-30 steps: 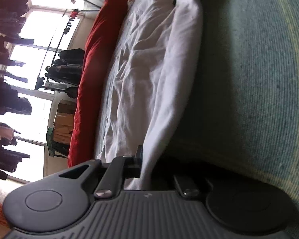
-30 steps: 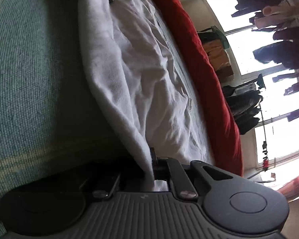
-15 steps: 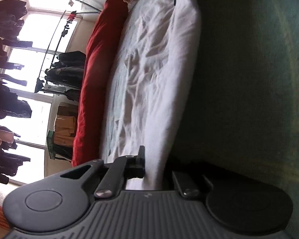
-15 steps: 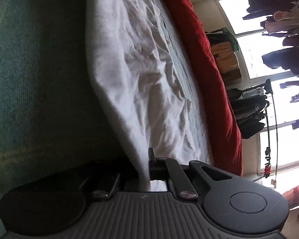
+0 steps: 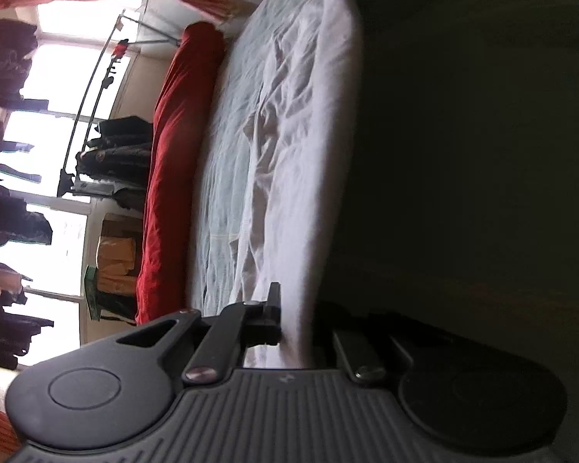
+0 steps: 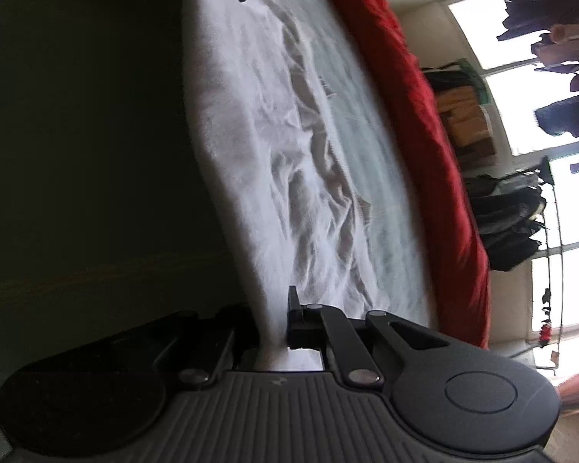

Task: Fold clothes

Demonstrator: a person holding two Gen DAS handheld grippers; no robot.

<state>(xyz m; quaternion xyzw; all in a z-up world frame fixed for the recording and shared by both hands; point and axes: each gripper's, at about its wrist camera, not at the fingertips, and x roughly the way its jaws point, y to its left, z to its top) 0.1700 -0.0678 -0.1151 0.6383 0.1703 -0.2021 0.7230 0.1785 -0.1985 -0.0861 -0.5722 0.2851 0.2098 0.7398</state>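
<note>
Left wrist: white garment pinched inside left tool.

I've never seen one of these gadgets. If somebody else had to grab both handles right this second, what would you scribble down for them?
Left claw: shut on one end of the white garment's edge.
Right claw: shut on the other end of that edge; from each claw's camera the other claw shows at the far end.
The held edge stretches between the two claws. The rest of the garment lies wrinkled on the pale bed sheet, with a red cushion along its far side.
Done: edge gripped at both ends.
Left: I'd guess carry the edge over the wrinkled part, lay it down and smooth it. No finished fold shows yet.
</note>
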